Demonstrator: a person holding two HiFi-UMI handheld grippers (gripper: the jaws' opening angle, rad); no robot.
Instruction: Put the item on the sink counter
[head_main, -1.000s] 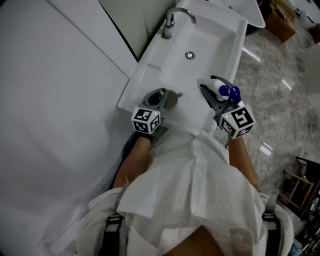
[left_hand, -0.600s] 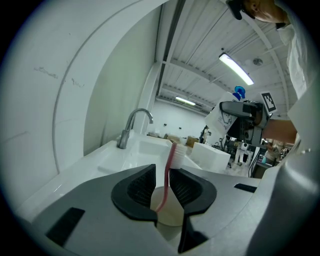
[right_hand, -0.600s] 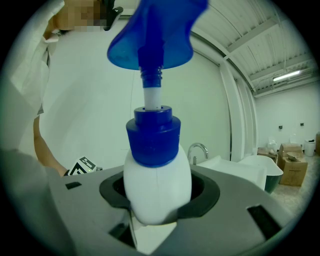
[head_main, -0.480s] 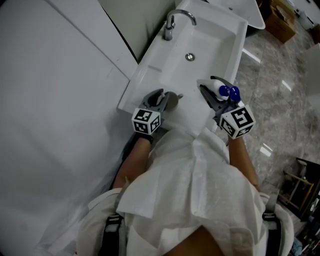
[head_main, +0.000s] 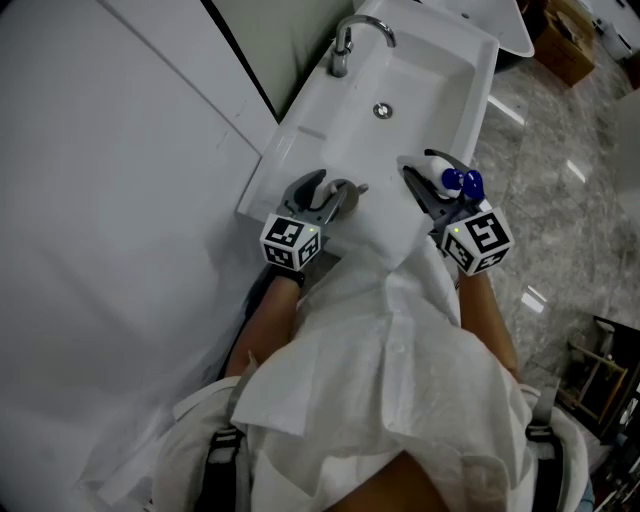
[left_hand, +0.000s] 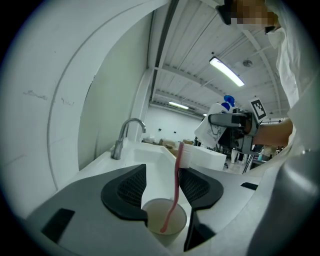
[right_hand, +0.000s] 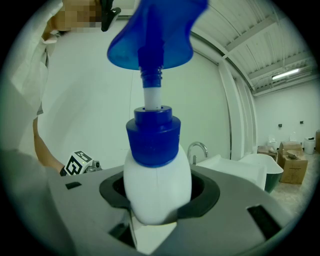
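Long white sink counter runs away from the person, basin sunk in its middle. White garment fills the near foreground of the head view. 2 grippers over the near end of the counter, well apart. Left gripper: jaws have just been opening and now stand wide, pads clear of the cup between them. Right gripper: jaws clamped round the white belly of a spray bottle (blue collar and trigger on top), held upright above the counter's near right edge. Faucet at the far left of the basin. Paper cup stands on the counter's near left part, 1 pink toothbrush leaning in it, head up. Drain in the basin floor.
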